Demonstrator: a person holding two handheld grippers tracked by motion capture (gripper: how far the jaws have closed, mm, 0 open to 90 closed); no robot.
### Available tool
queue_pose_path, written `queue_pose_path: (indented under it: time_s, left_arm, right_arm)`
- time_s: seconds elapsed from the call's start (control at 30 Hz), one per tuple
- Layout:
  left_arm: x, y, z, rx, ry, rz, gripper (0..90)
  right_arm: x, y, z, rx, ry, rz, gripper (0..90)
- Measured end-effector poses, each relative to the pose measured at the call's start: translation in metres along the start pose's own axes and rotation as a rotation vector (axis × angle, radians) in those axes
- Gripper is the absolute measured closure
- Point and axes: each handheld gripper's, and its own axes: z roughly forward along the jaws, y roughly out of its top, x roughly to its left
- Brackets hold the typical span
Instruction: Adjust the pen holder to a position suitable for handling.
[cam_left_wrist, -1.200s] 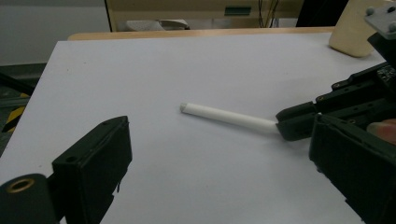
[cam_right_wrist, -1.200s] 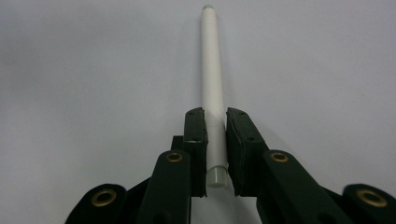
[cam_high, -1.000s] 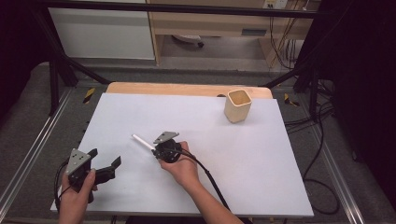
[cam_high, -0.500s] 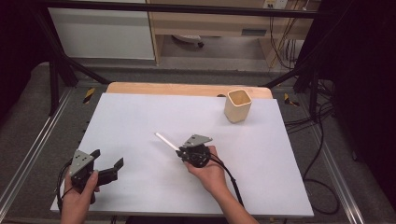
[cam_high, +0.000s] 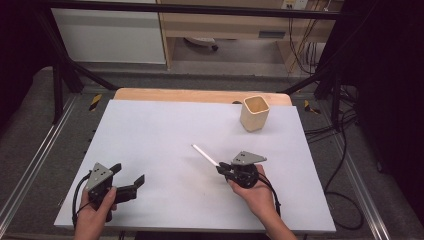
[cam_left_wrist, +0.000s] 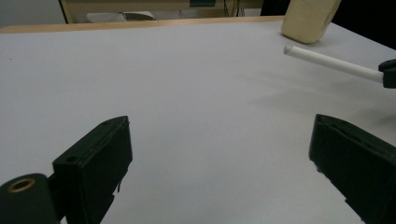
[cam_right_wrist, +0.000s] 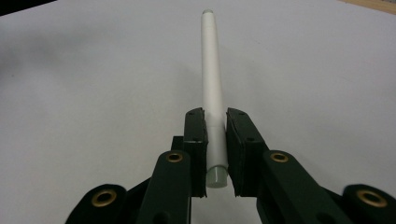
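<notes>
The work surface is a white table top (cam_high: 165, 135) with a strip of bare wood along its far edge.

Right gripper (cam_high: 220, 168): held in the person's right hand (cam_high: 252, 192) at the near right of centre of the table. Its two black jaws are pressed against a white stick (cam_high: 205, 155), pinching it close to one end. In the right gripper view the white stick (cam_right_wrist: 212, 88) lies straight between the jaws and extends forward along their axis, with a short stub of the near end visible behind the pads. In the high view the stick points away from the person and toward the left. Its free end appears to be raised off the surface, although the high view is too coarse to confirm this.

Left gripper (cam_high: 129, 177): held in the person's left hand (cam_high: 95, 212) at the near left corner of the table. Its jaws are spread wide with nothing between them; the left gripper view shows bare table between the two black pads. The same view shows the white stick (cam_left_wrist: 331, 63) at upper right, well clear of the left gripper's jaws.

Wooden cup (cam_high: 254, 113): stands upright at the far right of the table, near the wooden strip, mouth upward. It is well apart from both grippers. The wooden cup (cam_left_wrist: 308, 18) is partly cropped at the top edge of the left gripper view, beyond the stick's free end.
</notes>
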Motion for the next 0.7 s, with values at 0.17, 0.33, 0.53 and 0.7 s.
queue_pose_path:
  time_s: [0.17, 0.33, 0.53, 0.7]
  left_arm:
    - [-0.009, 0.014, 0.008, 0.004, -0.018, -0.004, 6.8]
    - [-0.021, 0.026, 0.018, -0.007, -0.049, -0.020, 6.8]
    - [-0.042, 0.043, 0.035, -0.012, -0.091, -0.001, 6.7]
    - [-0.055, 0.054, 0.049, -0.011, -0.133, -0.006, 6.7]
  right_arm:
    - [-0.004, -0.006, -0.019, -0.034, -0.009, 0.003, 78.9]
    - [-0.009, -0.006, -0.025, -0.087, -0.010, 0.019, 78.8]
    - [-0.008, -0.006, -0.026, -0.102, -0.008, -0.003, 78.8]
    - [-0.007, -0.007, -0.031, -0.126, -0.012, -0.001, 78.8]
